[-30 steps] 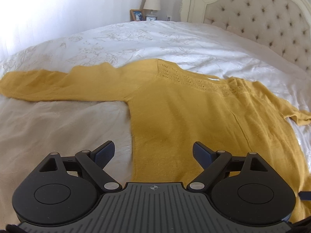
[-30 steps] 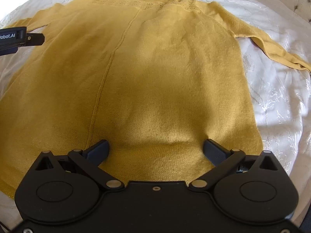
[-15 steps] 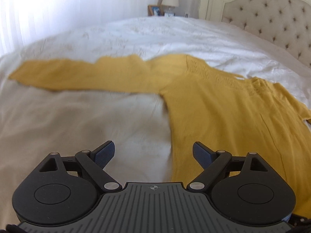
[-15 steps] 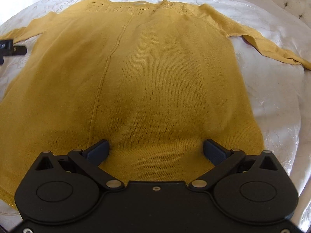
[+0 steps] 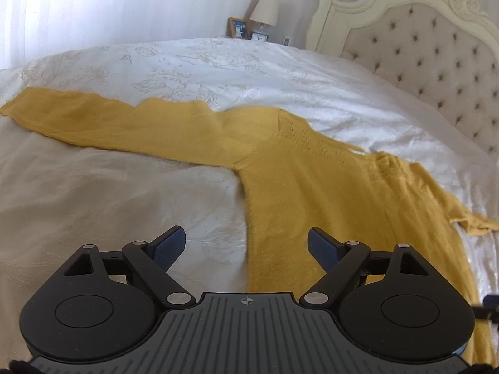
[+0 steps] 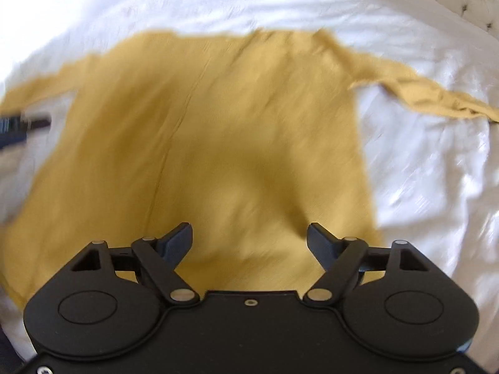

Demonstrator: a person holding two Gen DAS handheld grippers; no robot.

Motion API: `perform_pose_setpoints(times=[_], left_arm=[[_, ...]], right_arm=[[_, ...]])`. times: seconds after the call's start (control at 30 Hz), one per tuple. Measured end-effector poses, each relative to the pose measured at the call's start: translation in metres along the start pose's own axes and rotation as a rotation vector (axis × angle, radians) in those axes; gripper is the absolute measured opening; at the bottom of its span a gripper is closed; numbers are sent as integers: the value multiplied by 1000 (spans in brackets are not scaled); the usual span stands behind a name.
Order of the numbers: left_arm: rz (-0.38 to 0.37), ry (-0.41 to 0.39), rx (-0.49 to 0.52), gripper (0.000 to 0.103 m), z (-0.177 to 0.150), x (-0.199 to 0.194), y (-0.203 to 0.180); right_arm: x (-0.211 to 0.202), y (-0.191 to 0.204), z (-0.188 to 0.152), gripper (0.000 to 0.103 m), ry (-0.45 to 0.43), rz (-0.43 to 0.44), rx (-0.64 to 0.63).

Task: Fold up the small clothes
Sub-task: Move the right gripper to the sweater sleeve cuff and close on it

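A mustard yellow knit sweater (image 5: 327, 193) lies flat on the white bedspread (image 5: 202, 71), its left sleeve (image 5: 103, 118) stretched out to the left. My left gripper (image 5: 246, 244) hovers open over the sweater's left side edge, nothing between its fingers. In the right wrist view the sweater (image 6: 218, 143) fills the middle, blurred by motion, with its right sleeve (image 6: 430, 93) reaching to the right. My right gripper (image 6: 249, 240) hangs above the lower body of the sweater; its jaws are closing with nothing gripped between them. The left gripper's body (image 6: 18, 124) shows at the left edge.
A tufted cream headboard (image 5: 436, 46) stands at the right end of the bed. A lamp (image 5: 264, 12), a picture frame (image 5: 238, 28) and a small clock sit on a nightstand beyond the bed. Bright curtains fill the left background.
My left gripper has shifted left, so the sweater's side edge and left sleeve now sit ahead of it. My right gripper has risen away from the sweater and its fingers have drawn closer.
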State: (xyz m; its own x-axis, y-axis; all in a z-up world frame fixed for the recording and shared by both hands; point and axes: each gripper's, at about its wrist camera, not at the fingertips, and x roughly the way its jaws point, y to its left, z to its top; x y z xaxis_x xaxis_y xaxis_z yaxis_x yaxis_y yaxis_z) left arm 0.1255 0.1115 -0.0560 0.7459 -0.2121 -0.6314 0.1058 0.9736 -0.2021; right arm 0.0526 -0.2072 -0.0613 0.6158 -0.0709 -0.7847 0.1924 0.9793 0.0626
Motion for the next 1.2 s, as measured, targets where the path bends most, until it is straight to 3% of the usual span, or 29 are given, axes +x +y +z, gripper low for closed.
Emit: perform_pose_setpoints(times=[0.13, 0.23, 0.4, 0.5, 0.63, 0.73, 0.93, 1.07, 1.2], left_arm=[[18, 2, 55, 86, 6, 7, -18], [-4, 28, 54, 86, 15, 22, -29], [-8, 30, 67, 86, 31, 51, -46], [-14, 24, 47, 86, 30, 67, -48], [-75, 52, 35, 86, 18, 79, -39], [-93, 35, 103, 86, 13, 80, -38], [-141, 17, 74, 86, 10, 89, -28], [-123, 10, 121, 87, 8, 90, -35], [-125, 12, 131, 87, 8, 90, -37]], right_arm=[[-4, -68, 32, 63, -64, -10, 115], [4, -127, 54, 48, -89, -83, 228], [30, -211, 84, 45, -103, -230, 358], [41, -246, 93, 45, -127, -266, 456], [59, -271, 100, 45, -153, -301, 553], [73, -288, 108, 46, -154, -369, 552], [107, -314, 138, 46, -103, -457, 539], [124, -322, 162, 46, -103, -446, 528], [132, -329, 160, 52, -100, -433, 582]])
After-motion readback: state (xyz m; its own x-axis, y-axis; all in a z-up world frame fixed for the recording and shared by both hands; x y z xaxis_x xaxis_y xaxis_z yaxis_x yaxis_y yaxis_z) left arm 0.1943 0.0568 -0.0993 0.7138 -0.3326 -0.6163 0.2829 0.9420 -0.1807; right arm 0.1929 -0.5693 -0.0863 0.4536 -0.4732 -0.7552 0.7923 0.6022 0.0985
